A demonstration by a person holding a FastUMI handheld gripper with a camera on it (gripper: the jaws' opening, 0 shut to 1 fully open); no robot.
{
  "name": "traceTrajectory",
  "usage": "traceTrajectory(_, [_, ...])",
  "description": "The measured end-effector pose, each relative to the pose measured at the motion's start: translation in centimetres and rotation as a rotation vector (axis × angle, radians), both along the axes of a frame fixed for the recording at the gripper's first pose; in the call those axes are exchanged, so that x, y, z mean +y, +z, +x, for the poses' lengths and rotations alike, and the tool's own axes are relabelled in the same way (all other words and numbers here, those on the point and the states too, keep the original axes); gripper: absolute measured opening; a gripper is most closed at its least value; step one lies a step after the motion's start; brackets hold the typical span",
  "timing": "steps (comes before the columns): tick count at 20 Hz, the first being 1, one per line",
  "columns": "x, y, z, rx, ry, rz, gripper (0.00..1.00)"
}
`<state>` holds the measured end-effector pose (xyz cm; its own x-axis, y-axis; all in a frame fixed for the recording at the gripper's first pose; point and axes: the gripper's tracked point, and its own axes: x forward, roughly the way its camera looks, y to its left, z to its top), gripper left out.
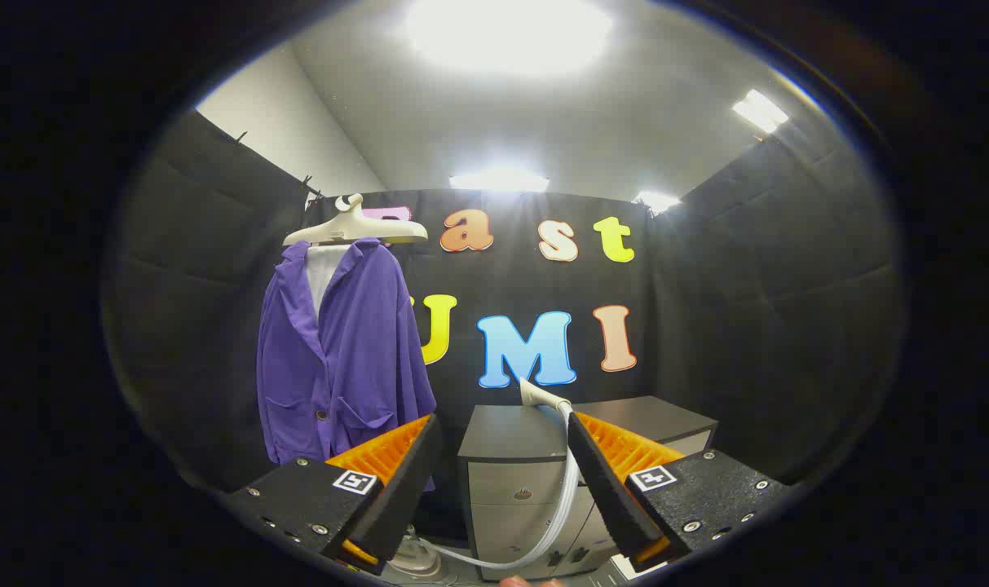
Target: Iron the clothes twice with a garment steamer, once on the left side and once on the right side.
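Steamer head (540,397): white, small, centre of frame just below the middle, resting on top of a dark-topped cabinet (510,444). Handle runs roughly left-to-right with a slight upward tilt toward the left; right end meets a pale hose (561,522) that drops down the cabinet front and curves left toward what is probably the steamer base (417,558) at lower centre, partly hidden behind the left finger, hard to confirm. Lies just ahead of the gripper (504,436), close to the tip of the right finger (604,481), well off the left finger (396,481). Fingers spread wide, nothing between them, no contact with anything. Purple jacket (339,359) at left of frame on a cream hanger (355,228), hanging upright, front facing the camera, beyond and left of the left fingertip, apart from the cabinet. Judgement: pickup not yet done; handle sits right of the finger gap, so a small shift right and forward needed, closing across the handle's short side. Jacket then lies up and to the left.
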<state>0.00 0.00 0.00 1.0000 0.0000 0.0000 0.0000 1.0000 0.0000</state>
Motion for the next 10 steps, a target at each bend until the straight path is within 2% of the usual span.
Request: traceTrajectory(10, [3.1,-1.2,0.2,0.08,0.071,-0.019,0.96])
